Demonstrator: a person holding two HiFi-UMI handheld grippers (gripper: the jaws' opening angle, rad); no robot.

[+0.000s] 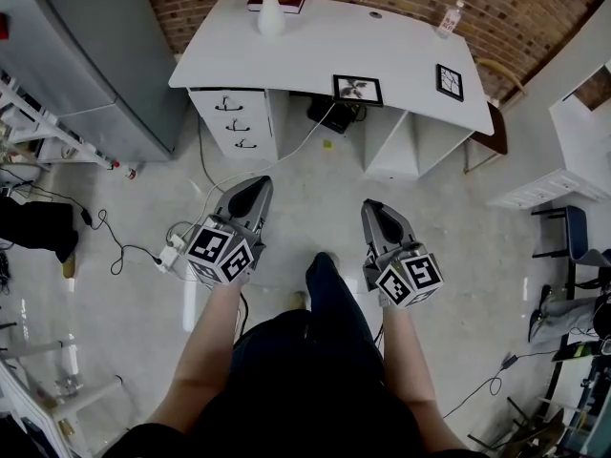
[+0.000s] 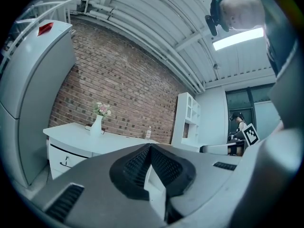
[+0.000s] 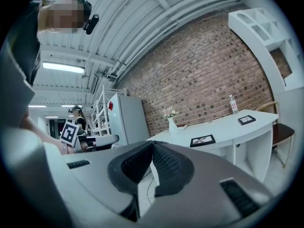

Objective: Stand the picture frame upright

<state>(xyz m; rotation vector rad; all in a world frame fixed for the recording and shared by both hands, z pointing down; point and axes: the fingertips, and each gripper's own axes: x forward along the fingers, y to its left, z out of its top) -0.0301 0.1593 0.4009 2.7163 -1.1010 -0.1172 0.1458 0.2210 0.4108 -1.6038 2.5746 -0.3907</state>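
**Both grippers level, short of the desk.** The left gripper (image 1: 252,194) and the right gripper (image 1: 374,212) are held low over the floor (image 1: 315,184), side by side and well apart from the white desk (image 1: 382,41). The jaws of each are pressed together with nothing between them.

The picture frame (image 1: 357,90) lies flat, face up, at the desk's front edge. Its long axis runs along that edge, and its near long side is at the rim or just beside it. Whether it overhangs cannot be told. A second frame (image 1: 450,82) also lies flat, near the desk's right end and turned at a slight angle to the first.

Behind the first frame the desk top is bare as far as the vase (image 1: 270,14) at the back left and the bottle (image 1: 449,19) at the back right.

The floor between the grippers and the desk is open, crossed by a white cable (image 1: 304,145). A grey refrigerator (image 1: 86,55) bounds the space on the left. A white shelf unit (image 1: 578,146) bounds it on the right.
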